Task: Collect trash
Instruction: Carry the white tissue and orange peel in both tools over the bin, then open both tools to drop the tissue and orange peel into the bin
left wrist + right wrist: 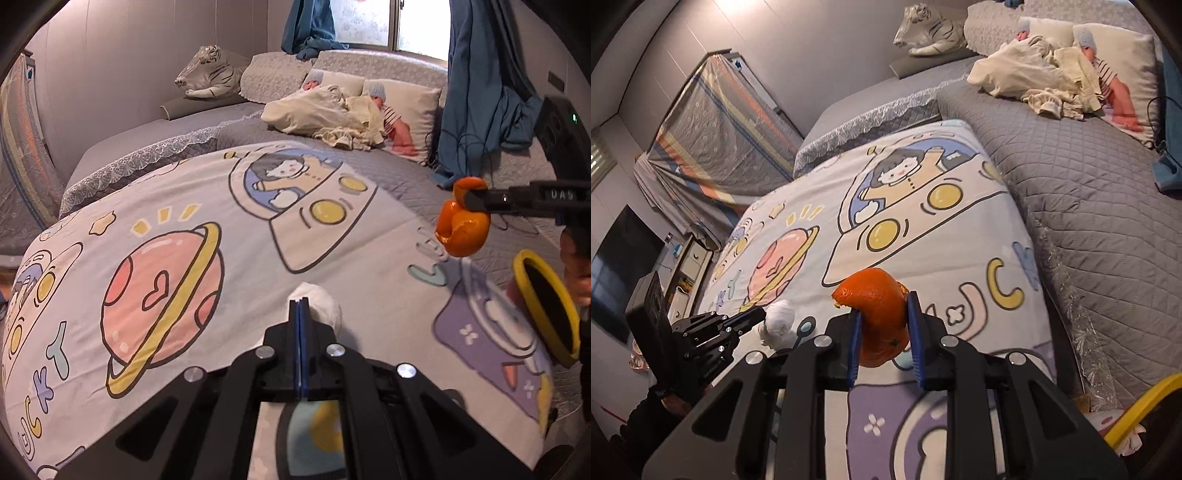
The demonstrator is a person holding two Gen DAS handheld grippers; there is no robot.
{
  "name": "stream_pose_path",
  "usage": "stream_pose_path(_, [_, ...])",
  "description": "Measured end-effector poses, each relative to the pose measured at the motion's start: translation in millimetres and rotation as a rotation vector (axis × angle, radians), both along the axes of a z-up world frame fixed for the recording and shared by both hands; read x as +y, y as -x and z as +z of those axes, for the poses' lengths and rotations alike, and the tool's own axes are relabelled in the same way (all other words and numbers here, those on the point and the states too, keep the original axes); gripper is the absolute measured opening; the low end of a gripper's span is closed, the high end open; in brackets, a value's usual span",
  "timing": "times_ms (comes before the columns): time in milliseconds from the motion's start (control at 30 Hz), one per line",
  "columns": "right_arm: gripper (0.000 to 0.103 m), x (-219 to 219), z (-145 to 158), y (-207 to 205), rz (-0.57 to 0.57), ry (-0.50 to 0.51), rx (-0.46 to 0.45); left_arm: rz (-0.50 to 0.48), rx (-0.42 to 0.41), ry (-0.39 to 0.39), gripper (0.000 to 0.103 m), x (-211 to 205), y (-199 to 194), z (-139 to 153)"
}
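Orange peel (877, 317), one, pinched in right gripper (882, 332) jaws; one white tissue wad (323, 306) in left gripper (300, 306) jaws.

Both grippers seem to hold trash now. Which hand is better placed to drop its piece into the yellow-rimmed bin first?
The right. The right gripper holds the orange peel lifted off the bedspread, close to the yellow-rimmed bin. The left gripper is shut on the white tissue wad, low over the bedspread and farther from the bin.

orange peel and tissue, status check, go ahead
Right gripper shut on orange peel. Left gripper shut on white tissue wad. Yellow-rimmed bin nearby, path open.
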State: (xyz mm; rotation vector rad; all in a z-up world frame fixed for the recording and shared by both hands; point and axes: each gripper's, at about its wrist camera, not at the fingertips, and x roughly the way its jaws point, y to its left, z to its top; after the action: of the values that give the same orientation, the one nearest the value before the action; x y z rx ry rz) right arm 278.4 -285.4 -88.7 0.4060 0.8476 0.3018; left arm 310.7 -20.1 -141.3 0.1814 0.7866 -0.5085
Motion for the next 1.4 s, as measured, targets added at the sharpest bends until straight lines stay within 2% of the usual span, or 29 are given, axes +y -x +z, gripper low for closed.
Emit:
stream_pose_path(200, [0.021, -52, 23, 51, -0.094, -0.003, -0.071, -0.085, -0.031, 0.073, 0.000, -23, 23, 35])
stream_pose_path(400, [0.021, -116, 40, 119, -0.268, 0.052, -0.115, -0.274, -0.035, 0.144, 0.000, -98, 50, 55])
stream_pose_path(533, [0.021, -157, 40, 167, -0.402, 0.102, -0.104, -0.418, -0.018, 0.178, 0.000, -160, 69, 59])
stream_pose_path(700, [0.021, -194, 25, 214, -0.525, 0.160, -0.056, -0.595, 0.033, 0.194, 0.000, -245, 100, 52])
stream_pose_path(833, [0.022, -212, 10, 236, -0.578, 0.160, -0.018, -0.667, 0.091, 0.204, 0.000, -288, 119, 38])
stream_pose_path(933, [0.025, -222, 2, 249, -0.645, 0.204, 0.007, -0.681, 0.122, 0.203, 0.000, -306, 128, 29])
stream_pose_path(1000, [0.029, -229, -3, 256, -0.674, 0.198, 0.012, -0.685, 0.133, 0.201, 0.001, -311, 133, 26])
stream_pose_path(1033, [0.032, -234, -4, 256, -0.686, 0.193, 0.014, -0.680, 0.135, 0.198, 0.008, -312, 134, 25])
stream_pose_path(1067, [0.037, -237, -4, 261, -0.706, 0.191, 0.011, -0.675, 0.142, 0.202, 0.023, -312, 132, 26])
stream_pose_path(1133, [0.040, -240, 0, 268, -0.734, 0.203, -0.001, -0.657, 0.141, 0.220, 0.038, -308, 128, 30])
stream_pose_path(1233, [0.040, -239, 8, 274, -0.754, 0.221, -0.018, -0.630, 0.127, 0.247, 0.038, -291, 124, 41])
stream_pose_path(1400, [0.044, -211, 27, 264, -0.736, 0.297, -0.070, -0.505, 0.069, 0.297, 0.038, -228, 116, 64])
